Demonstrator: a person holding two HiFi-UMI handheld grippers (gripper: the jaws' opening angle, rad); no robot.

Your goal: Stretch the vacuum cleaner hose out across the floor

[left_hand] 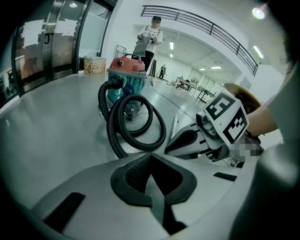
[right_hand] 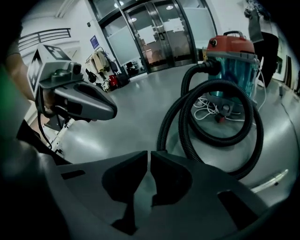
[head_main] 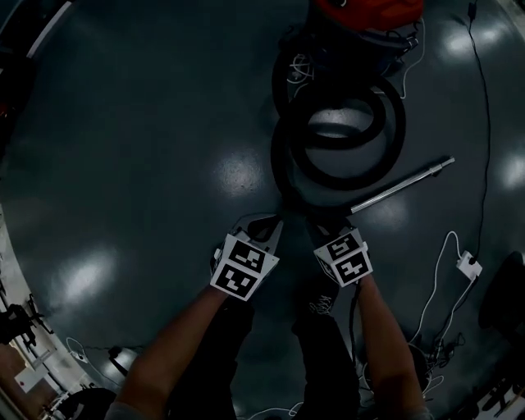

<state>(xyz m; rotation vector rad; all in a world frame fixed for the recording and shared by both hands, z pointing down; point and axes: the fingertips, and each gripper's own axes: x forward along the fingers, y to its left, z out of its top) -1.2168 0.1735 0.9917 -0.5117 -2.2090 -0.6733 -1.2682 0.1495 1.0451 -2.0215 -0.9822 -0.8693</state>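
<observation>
The black ribbed hose lies coiled in loops on the dark floor in front of the red-topped vacuum cleaner. Its metal wand points to the right. My left gripper and right gripper hover side by side just short of the nearest loop, both shut and holding nothing. In the left gripper view the left gripper has its jaws together, with the hose and vacuum ahead. The right gripper is likewise empty, the hose close to its right.
A white cable with a power block lies at the right, and a thin black cable runs beyond it. A person stands behind the vacuum. Glass doors are at the far side. Clutter lines the lower left edge.
</observation>
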